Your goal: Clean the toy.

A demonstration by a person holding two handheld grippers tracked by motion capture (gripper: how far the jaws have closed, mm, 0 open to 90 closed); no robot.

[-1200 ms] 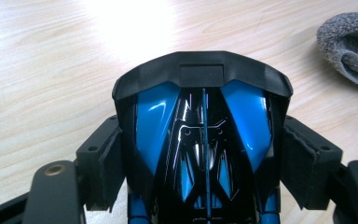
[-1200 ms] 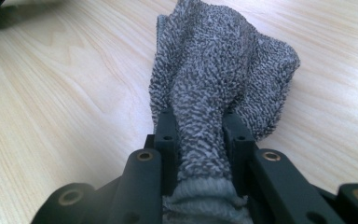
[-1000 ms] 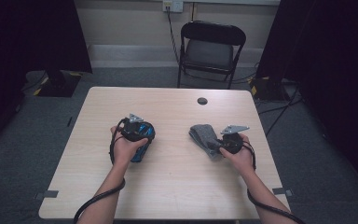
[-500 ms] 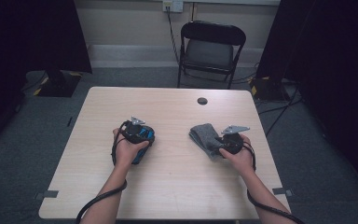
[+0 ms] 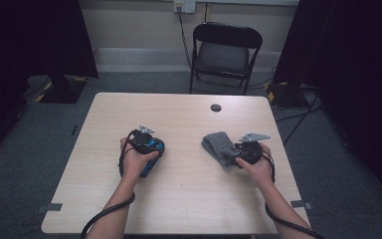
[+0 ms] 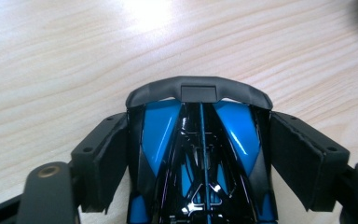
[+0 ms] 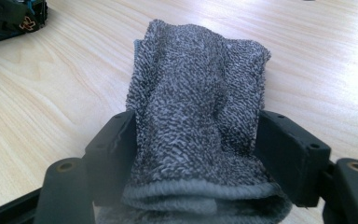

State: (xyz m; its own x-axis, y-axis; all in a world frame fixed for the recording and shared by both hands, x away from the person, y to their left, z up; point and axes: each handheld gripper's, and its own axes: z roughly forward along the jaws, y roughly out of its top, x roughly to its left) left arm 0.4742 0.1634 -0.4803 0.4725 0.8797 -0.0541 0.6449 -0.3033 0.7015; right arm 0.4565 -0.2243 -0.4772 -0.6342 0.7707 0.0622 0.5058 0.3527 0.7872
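Observation:
A blue and black toy car [image 6: 163,126] lies nose-forward between the jaws of my left gripper [image 6: 200,140]. Both pads rest against its flanks, though the jaws have just been opening slightly. From above, the car [image 5: 155,147] and left gripper [image 5: 149,147] sit left of the table's middle. A grey knitted sock [image 7: 200,84] lies flat between the jaws of my right gripper [image 7: 196,140], which have just been opening; the cloth has sprung out to fill the gap. The sock [image 5: 216,144] and right gripper [image 5: 234,154] are right of centre.
The light wooden table [image 5: 179,209] has a small black round disc [image 5: 216,107] near its far edge. A black folding chair [image 5: 226,50] stands behind the table. Cables trail from both grippers off the near edge. Dark curtains hang on both sides.

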